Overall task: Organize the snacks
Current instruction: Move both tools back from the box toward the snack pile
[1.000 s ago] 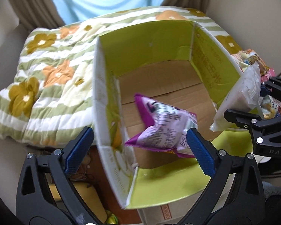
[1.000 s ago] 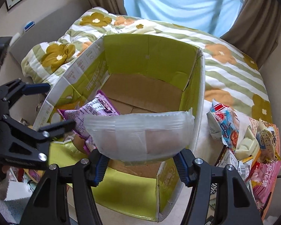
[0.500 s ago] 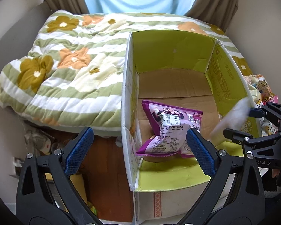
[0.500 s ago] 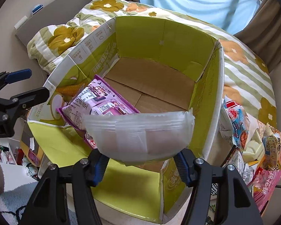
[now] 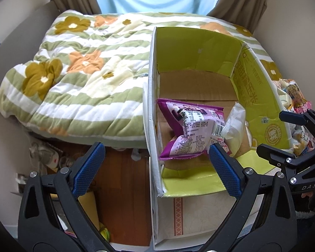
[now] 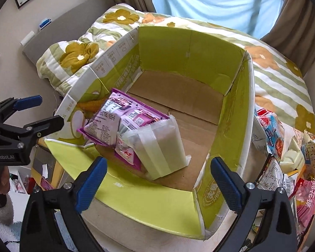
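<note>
A floral striped quilt (image 5: 77,79) covers the bed behind an open cardboard box (image 6: 231,113) with yellow-green flaps, which holds a purple snack bag (image 6: 115,121) and, leaning against it, a translucent white packet (image 6: 159,145) near the front left of the box floor. Both the left gripper (image 5: 155,168) and the right gripper (image 6: 157,178) stand with jaws spread wide and empty above the box's near edge. The step in hand appears to be release into the box; the next move likely calls for reaching to the pile of loose snack packets (image 6: 283,147) on the bed just right of the box.
</note>
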### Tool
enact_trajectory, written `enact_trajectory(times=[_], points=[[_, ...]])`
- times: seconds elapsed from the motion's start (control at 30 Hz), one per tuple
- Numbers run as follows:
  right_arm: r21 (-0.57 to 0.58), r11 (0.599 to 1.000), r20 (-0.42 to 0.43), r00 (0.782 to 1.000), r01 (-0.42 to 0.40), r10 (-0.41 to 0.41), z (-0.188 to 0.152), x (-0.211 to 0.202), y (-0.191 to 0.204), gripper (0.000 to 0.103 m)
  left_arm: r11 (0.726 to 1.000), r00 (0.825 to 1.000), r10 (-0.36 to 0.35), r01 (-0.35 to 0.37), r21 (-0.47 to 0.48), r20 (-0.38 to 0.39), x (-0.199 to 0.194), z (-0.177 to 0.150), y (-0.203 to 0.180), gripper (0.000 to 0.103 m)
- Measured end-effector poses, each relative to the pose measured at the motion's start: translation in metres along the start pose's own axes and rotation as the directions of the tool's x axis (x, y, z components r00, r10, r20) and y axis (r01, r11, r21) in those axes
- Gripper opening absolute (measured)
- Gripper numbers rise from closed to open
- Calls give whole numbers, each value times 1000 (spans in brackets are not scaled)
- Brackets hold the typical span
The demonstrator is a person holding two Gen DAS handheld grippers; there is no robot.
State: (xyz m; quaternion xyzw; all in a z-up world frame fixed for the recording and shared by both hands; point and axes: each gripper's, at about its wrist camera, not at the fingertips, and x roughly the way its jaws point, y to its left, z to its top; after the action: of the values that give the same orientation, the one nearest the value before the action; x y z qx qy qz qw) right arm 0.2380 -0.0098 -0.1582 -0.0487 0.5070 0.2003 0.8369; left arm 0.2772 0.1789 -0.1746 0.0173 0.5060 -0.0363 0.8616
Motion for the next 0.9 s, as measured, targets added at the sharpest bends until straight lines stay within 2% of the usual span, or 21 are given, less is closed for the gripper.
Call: enact_trajectory(times=[0.17,0.5,0.7,0.9], points=[[10,1000,48,999,9,-9,-1,-17,4,98,999,1000,-15,14,29,26,-13,1,-3,99],[107,993,154,986,53,-69,-9,-62,10,98,988,993,-102,93,121,64,-34,0,-30,99],[176,980,208,970,92,-128,-33,-97,-14,98,978,985,-145,129,162,92,-48,-3,-66,99],[223,964,241,950,145,-199,-70,-132,-59,98,971,980,-166,142,193,114,-60,-12,-128,99]])
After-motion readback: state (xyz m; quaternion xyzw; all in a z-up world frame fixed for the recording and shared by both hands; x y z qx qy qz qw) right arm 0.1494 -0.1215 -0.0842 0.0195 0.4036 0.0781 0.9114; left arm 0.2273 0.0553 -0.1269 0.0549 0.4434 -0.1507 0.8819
